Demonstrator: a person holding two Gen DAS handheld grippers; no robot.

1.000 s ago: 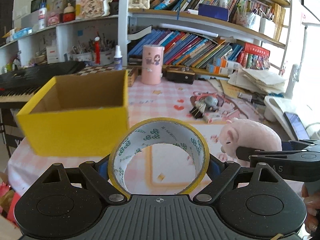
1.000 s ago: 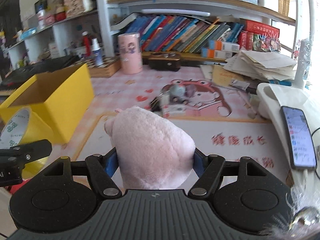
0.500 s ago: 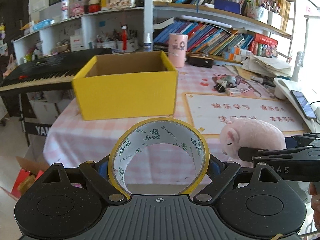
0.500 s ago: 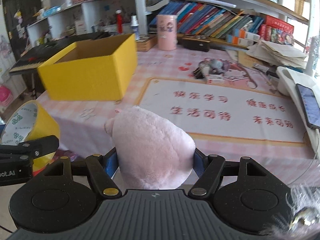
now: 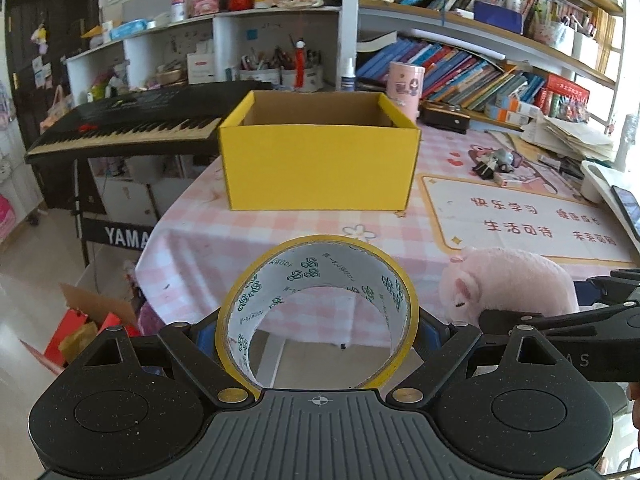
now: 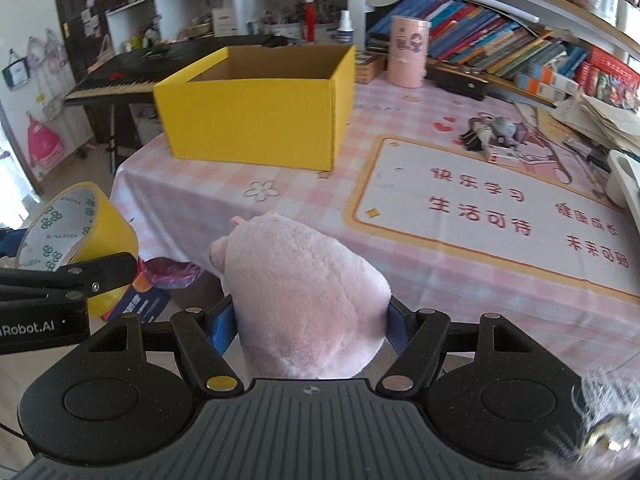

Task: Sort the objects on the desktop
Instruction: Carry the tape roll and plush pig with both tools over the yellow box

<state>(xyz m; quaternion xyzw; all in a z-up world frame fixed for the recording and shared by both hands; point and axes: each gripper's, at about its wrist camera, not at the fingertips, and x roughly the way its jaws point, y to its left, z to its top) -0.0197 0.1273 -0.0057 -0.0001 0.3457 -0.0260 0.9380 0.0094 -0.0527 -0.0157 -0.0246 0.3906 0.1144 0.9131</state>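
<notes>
Nearest to me, the left gripper (image 5: 318, 330) has its jaws clamped on a roll of yellow tape (image 5: 316, 308), which stands on edge so that I can look straight through its hole. Just beside it, the right gripper (image 6: 310, 320) has its jaws squeezed against the sides of a pink plush pig (image 6: 304, 300), snout turned to the left. Both are held in the air off the near edge of the surface (image 6: 400, 280), which wears a pink checked cloth. Farther in, an open yellow box (image 5: 320, 164) sits on the cloth, and nothing shows above its rim. To its right lies a white mat with red writing (image 5: 520, 216). Behind the box stand a pink cup (image 5: 404, 86), a black keyboard (image 5: 132, 120) and shelves of books (image 5: 460, 68).
</notes>
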